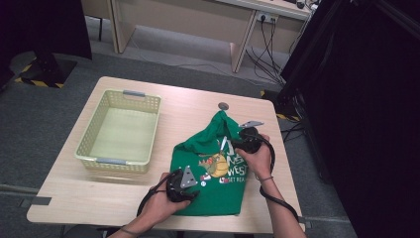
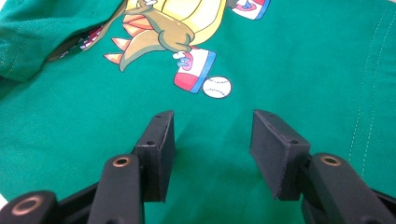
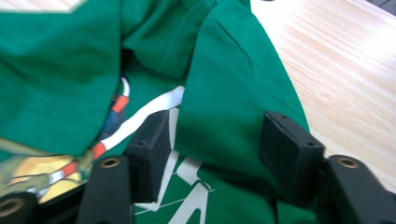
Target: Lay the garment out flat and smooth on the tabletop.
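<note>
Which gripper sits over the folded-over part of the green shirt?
The right gripper: its open jaws straddle a raised fold of the green shirt. The left gripper is open over flat fabric below the dinosaur print.

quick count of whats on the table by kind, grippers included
green t-shirt: 1
yellow-green basket: 1
small grey round disc: 1
handheld grippers: 2, left gripper and right gripper, both open over the shirt
total: 5

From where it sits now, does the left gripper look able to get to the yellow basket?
Probably yes. The left gripper rests open on the green shirt, holding nothing, and bare table lies between it and the basket.
</note>
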Available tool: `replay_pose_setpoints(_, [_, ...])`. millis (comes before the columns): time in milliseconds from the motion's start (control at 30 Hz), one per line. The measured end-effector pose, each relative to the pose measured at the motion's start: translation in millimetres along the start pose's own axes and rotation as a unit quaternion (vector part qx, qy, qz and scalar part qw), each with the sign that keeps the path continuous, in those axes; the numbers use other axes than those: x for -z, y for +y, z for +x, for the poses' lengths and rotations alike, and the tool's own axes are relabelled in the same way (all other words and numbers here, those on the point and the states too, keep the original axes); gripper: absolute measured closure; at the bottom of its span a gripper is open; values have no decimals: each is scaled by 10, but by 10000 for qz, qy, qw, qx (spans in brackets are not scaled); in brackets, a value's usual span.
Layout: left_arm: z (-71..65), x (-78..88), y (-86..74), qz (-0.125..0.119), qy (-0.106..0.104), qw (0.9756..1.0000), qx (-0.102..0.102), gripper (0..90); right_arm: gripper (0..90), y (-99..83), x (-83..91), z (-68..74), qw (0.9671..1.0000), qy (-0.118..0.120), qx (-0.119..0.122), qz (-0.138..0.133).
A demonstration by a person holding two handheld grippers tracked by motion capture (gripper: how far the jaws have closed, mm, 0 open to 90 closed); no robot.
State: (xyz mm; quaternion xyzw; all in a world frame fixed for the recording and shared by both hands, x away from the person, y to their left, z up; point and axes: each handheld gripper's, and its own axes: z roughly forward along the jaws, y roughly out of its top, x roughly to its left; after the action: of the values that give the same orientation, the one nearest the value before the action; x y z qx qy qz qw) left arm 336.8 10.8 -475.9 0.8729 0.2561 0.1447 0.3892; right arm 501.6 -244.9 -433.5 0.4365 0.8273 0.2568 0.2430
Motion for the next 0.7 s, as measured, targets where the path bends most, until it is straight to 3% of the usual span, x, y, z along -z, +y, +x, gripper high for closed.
replay_pose_setpoints(133, [1, 3, -4, -2, -5, 10000, -7, 490, 621, 21, -72, 32, 9997, -217, 52, 95])
replay_pose_setpoints(233, [-5, 6, -11, -24, 14, 10000, -5, 491, 779, 28, -84, 10, 9996, -254, -114, 80])
replay_pose_setpoints(300, [-10, 11, -18, -33, 11, 10000, -12, 494, 829, 25, -81, -12, 9995, -254, -193, 60])
replay_pose_setpoints(500, [-27, 51, -45, -8, -17, 10000, -21, 507, 871, 19, 42, -120, 9984, -329, -427, -164])
replay_pose_setpoints(700, [-58, 115, -100, 0, -76, 10000, 27, 509, 846, 24, 240, -351, 9948, -557, -772, -372])
